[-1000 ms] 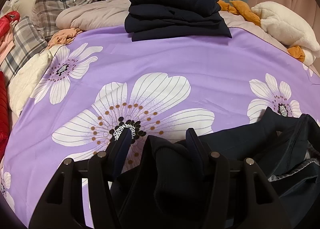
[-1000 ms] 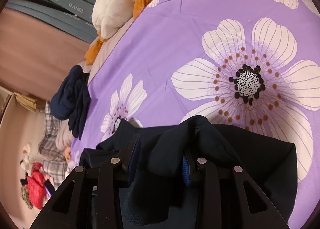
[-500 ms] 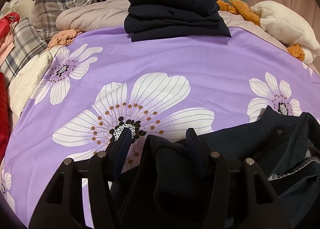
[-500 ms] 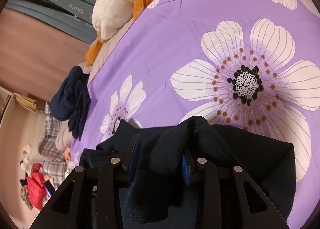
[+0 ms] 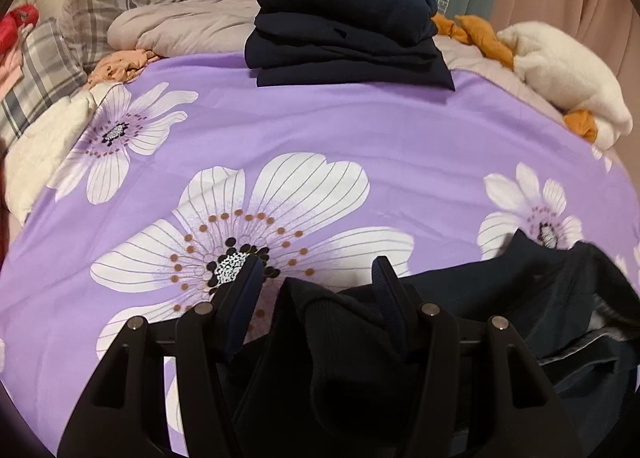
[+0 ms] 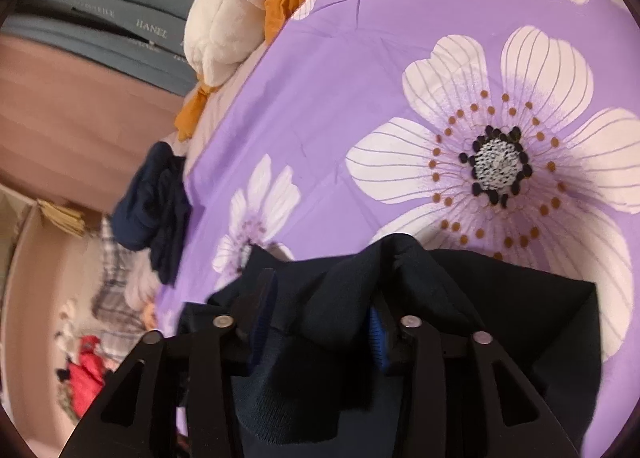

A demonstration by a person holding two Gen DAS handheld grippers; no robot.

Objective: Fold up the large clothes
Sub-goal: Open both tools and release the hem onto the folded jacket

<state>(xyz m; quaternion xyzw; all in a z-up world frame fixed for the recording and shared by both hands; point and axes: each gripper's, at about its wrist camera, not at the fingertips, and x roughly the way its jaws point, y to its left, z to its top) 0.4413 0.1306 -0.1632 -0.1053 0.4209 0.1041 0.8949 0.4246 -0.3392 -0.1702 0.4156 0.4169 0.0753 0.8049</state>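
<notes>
A dark navy garment (image 5: 520, 298) lies bunched on the purple flowered bedsheet (image 5: 320, 129) at the near edge. My left gripper (image 5: 316, 278) stands open, with a ribbed fold of the garment (image 5: 340, 338) lying loose between its fingers. My right gripper (image 6: 324, 294) is also open, with another bunched part of the same garment (image 6: 400, 298) lying between its fingers. The rest of the garment spreads right in the right wrist view (image 6: 540, 318). Neither gripper pinches the cloth.
A stack of folded navy clothes (image 5: 344, 17) sits at the far edge of the sheet; it also shows in the right wrist view (image 6: 156, 209). A white plush toy (image 5: 568, 73) lies far right. Plaid pillows (image 5: 120, 1) and loose clothes (image 5: 40, 145) lie far left.
Both grippers stay open around the garment. The views shift only slightly; the right view has tilted a little and blurred at the left.
</notes>
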